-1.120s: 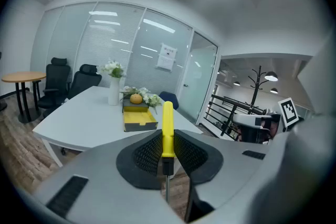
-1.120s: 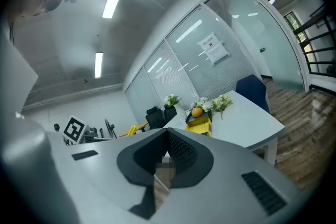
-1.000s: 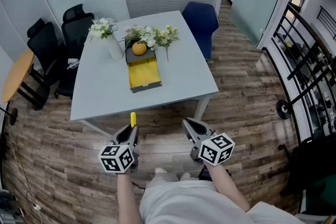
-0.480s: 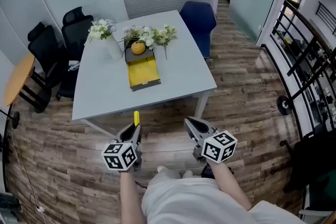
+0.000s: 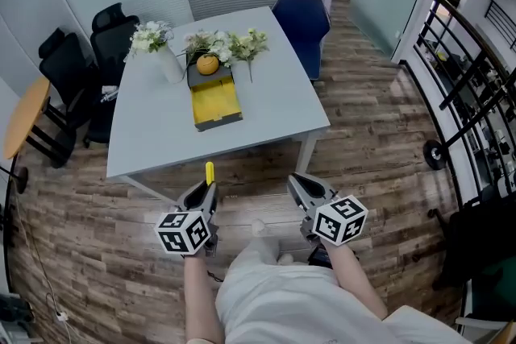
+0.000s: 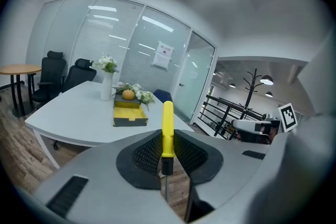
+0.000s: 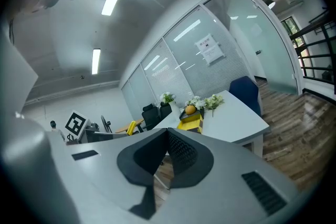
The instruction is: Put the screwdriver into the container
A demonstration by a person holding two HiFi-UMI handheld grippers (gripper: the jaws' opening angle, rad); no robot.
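Note:
A yellow-handled screwdriver (image 5: 210,172) (image 6: 167,128) sticks forward out of my left gripper (image 5: 207,189) (image 6: 167,139), which is shut on its handle with the metal shaft pointing back. The container, an open yellow tray with dark walls (image 5: 216,104) (image 6: 129,115) (image 7: 190,123), lies on the pale grey table (image 5: 274,105) well ahead of both grippers. An orange (image 5: 208,64) sits at its far end. My right gripper (image 5: 300,183) (image 7: 168,132) hovers over the floor short of the table's near edge, its jaws closed together with nothing between them.
A white vase of flowers (image 5: 165,60) and more flowers (image 5: 242,44) stand behind the tray. Black office chairs (image 5: 76,64) and a round wooden table (image 5: 20,121) are at the left, a blue chair (image 5: 302,16) behind the table, a black railing (image 5: 476,93) at the right.
Both grippers have drifted slightly forward towards the table's near edge. The screwdriver stays clamped in the left one.

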